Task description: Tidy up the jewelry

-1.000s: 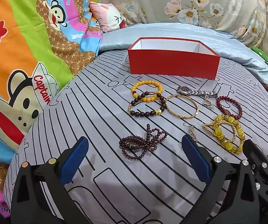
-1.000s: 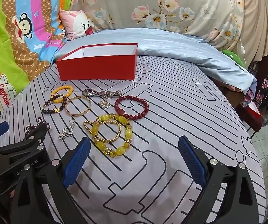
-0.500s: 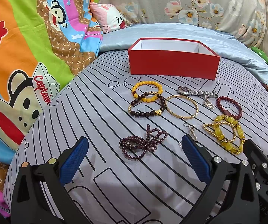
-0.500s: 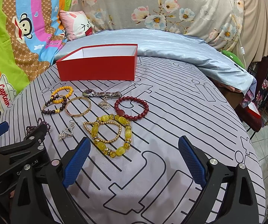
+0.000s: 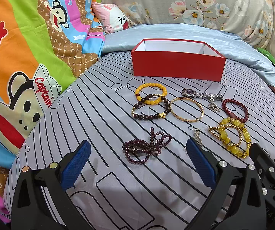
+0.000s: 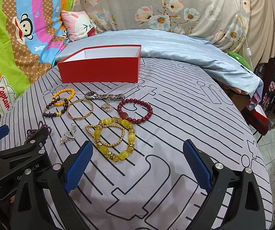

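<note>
Striped grey bedsheet (image 5: 103, 115) underfoot; cartoon monkey blanket (image 5: 22, 61) at nine o'clock, floral quilt (image 5: 195, 5) and pink pillow (image 5: 111, 18) at twelve.

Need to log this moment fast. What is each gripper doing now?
Left gripper: open, holding nothing.
Right gripper: open, holding nothing.
</note>
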